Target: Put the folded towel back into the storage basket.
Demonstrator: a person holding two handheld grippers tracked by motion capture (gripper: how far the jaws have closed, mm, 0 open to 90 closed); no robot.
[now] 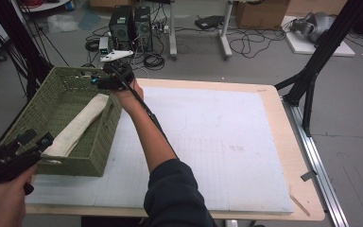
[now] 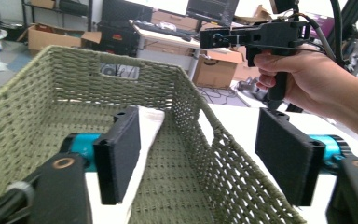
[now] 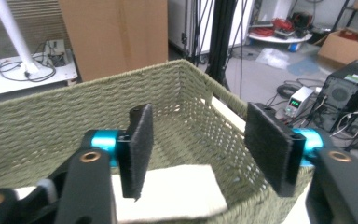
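- Basket [image 1: 38, 127], woven green, sits on the table [image 1: 274, 109] holding a folded cream cloth [image 1: 78, 126].
- Left claw [image 2: 205, 158] gapes wide astride its near wall.
- Right claw [image 3: 205, 149] gapes wide at its far corner.

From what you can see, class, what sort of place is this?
Probably a robotics lab or workshop: computer towers and loose cables lie on the floor, cardboard boxes stand about, and black tripod legs flank the table.

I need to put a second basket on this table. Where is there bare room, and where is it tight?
The white mat is bare from the green basket and the reaching forearm across to the table's right wooden edge. It is tight at the left: the basket holds a folded cloth, with the left gripper at its near corner and the right gripper over its far corner.
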